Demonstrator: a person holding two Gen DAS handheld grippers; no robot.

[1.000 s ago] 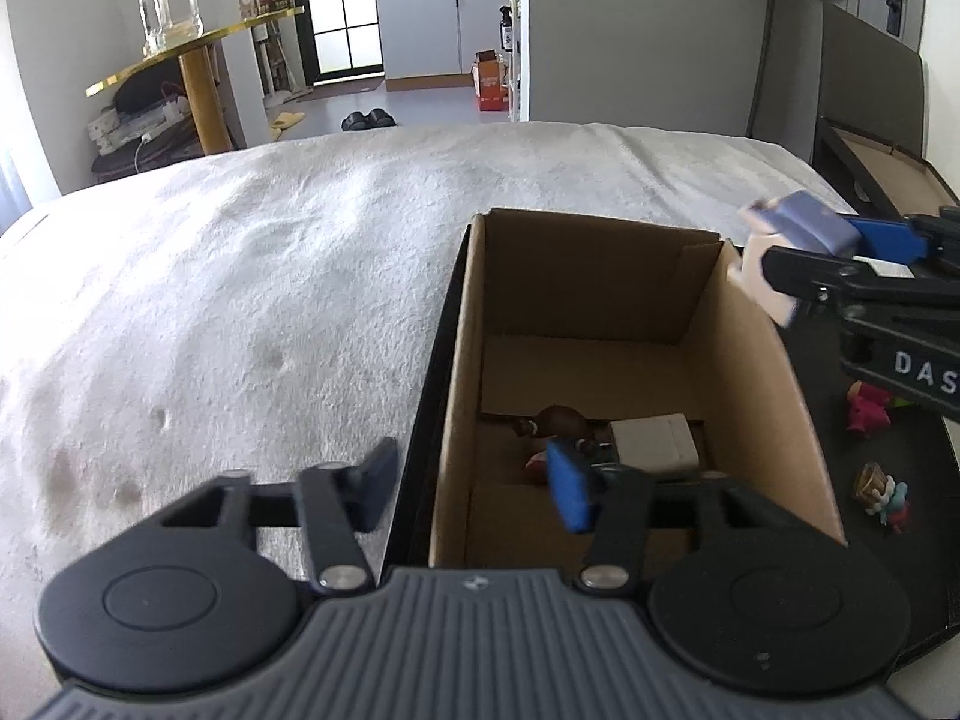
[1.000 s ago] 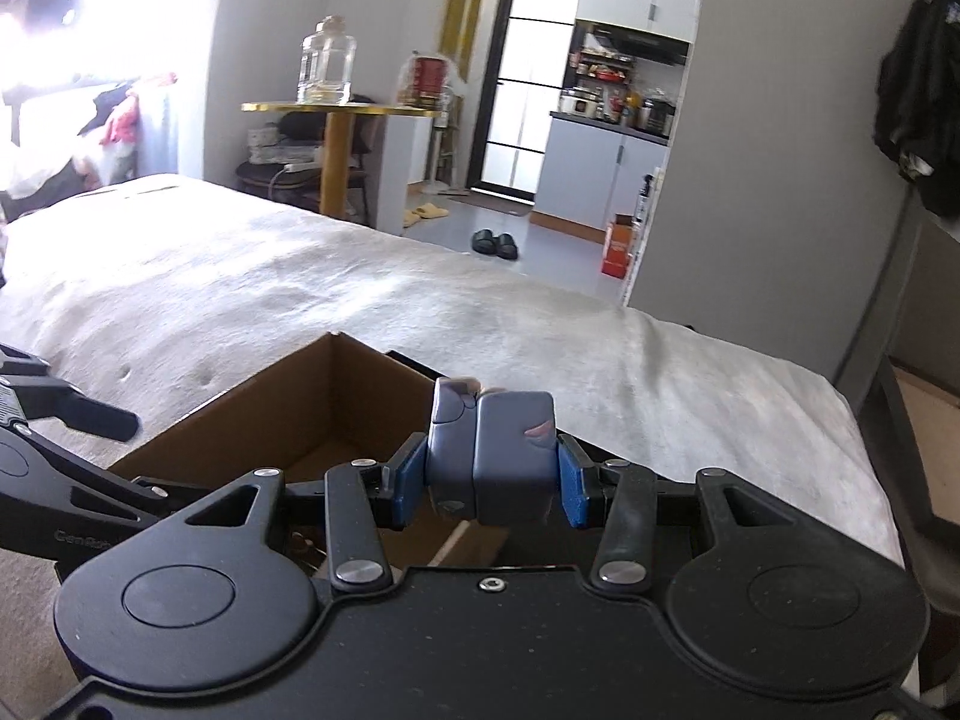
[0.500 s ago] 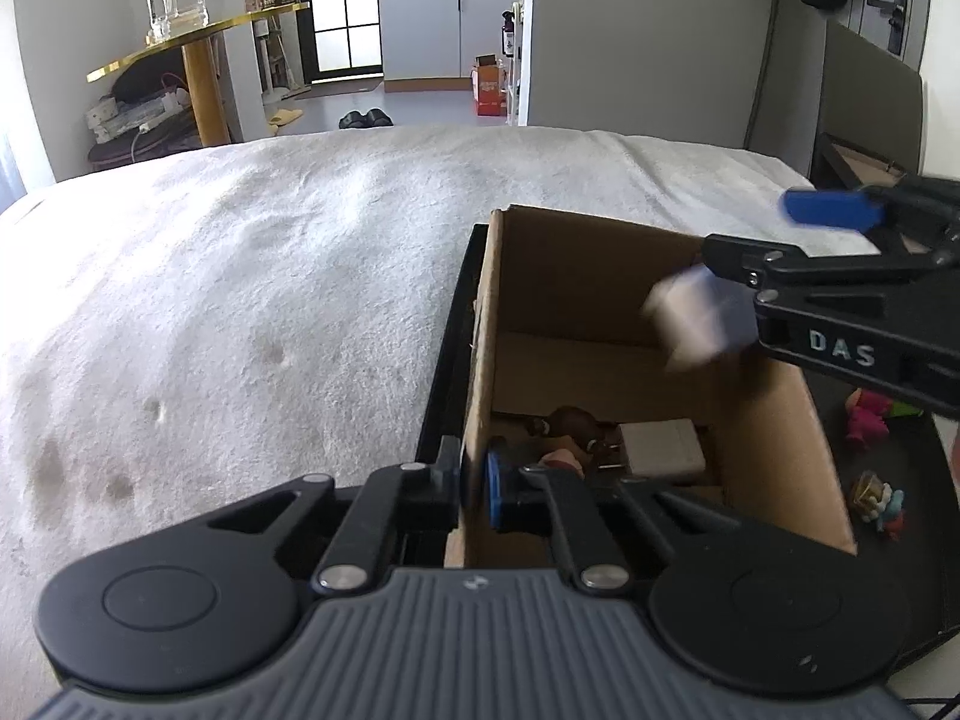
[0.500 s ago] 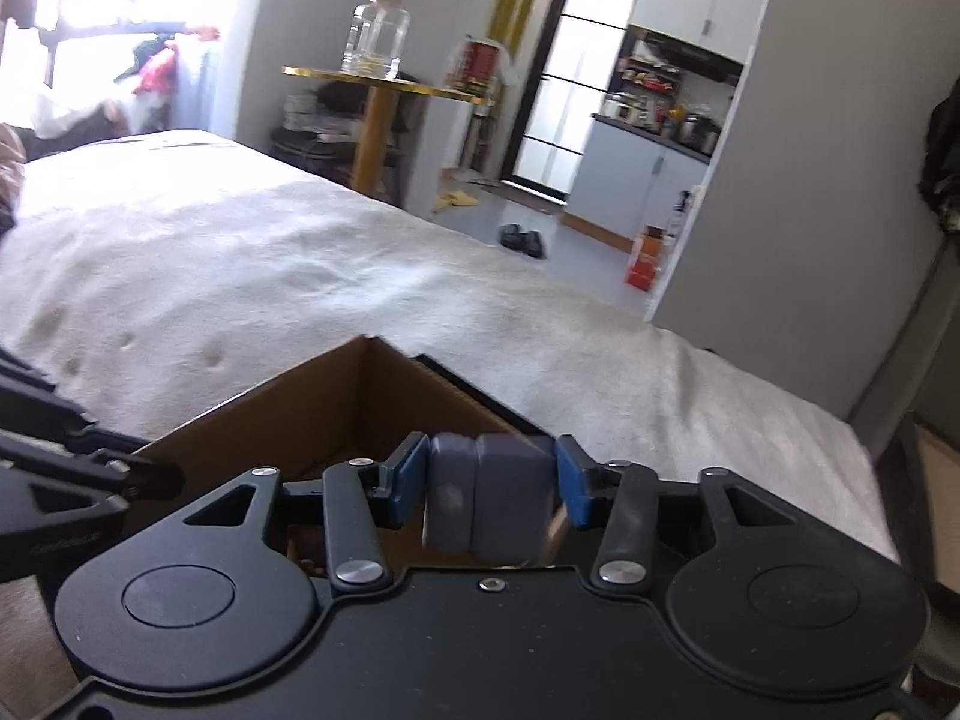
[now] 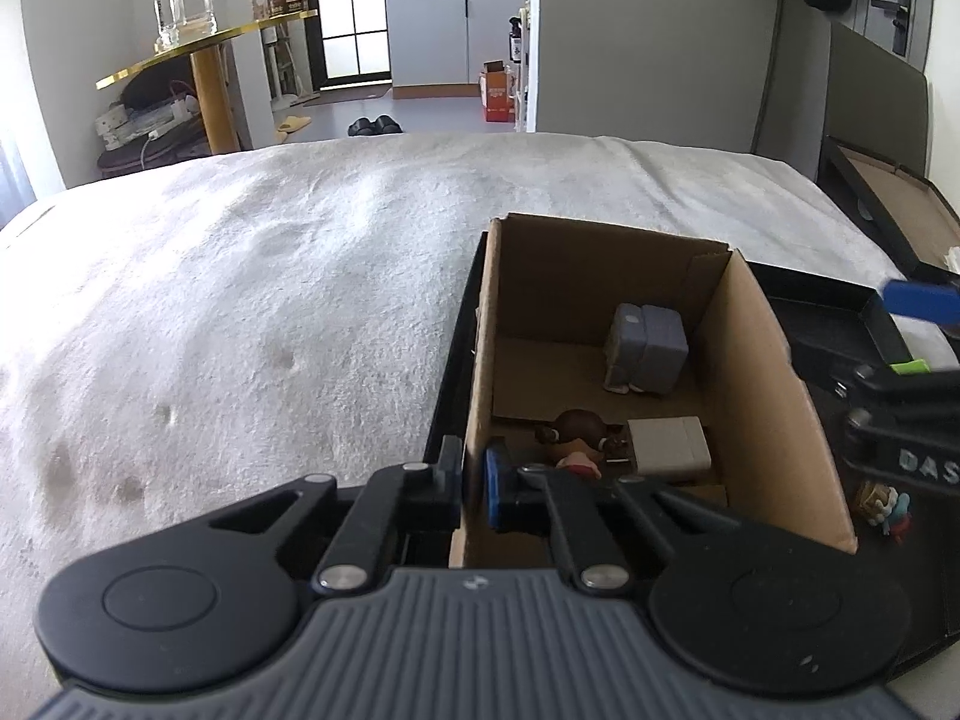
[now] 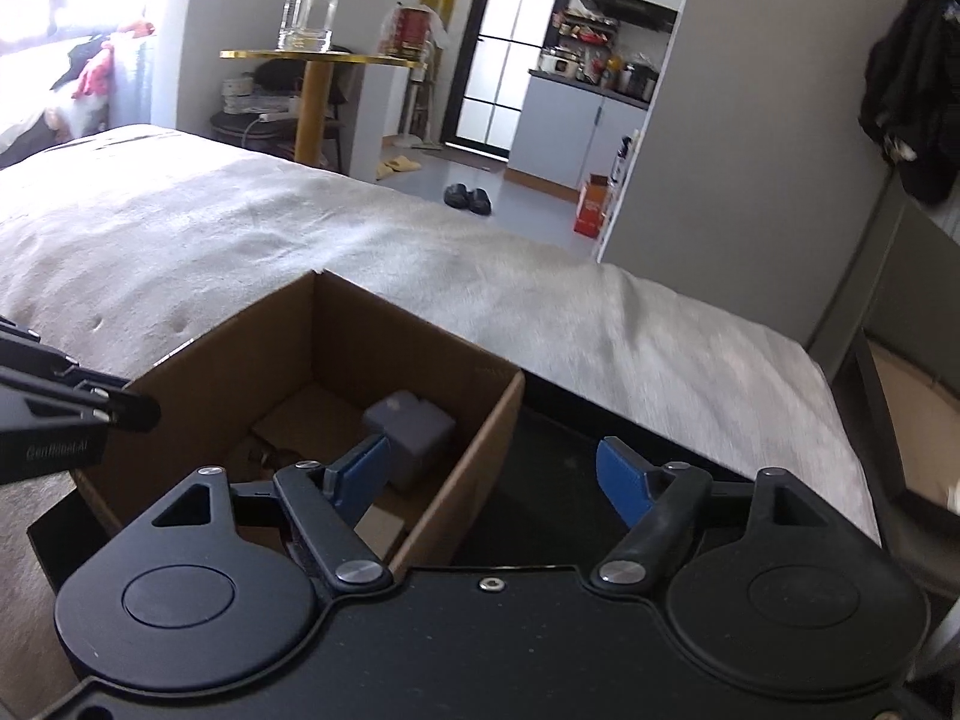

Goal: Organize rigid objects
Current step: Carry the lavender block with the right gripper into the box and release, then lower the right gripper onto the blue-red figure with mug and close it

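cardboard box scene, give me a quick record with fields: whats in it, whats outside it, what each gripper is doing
box: cardboard box, open top, on a black tray
inside: grey block at the far end; brown-haired figurine; pale flat box
outside: small colourful toy on the tray, right of the box
left gripper: shut on the box's left wall
right gripper: open, jaws just opened, nothing between them

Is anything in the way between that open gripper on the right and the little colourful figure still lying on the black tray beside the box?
Nothing visible blocks it. The small figure lies in the open on the black tray, just outside the cardboard box, with the open right gripper above that side. The left gripper is clamped on the box's opposite wall.
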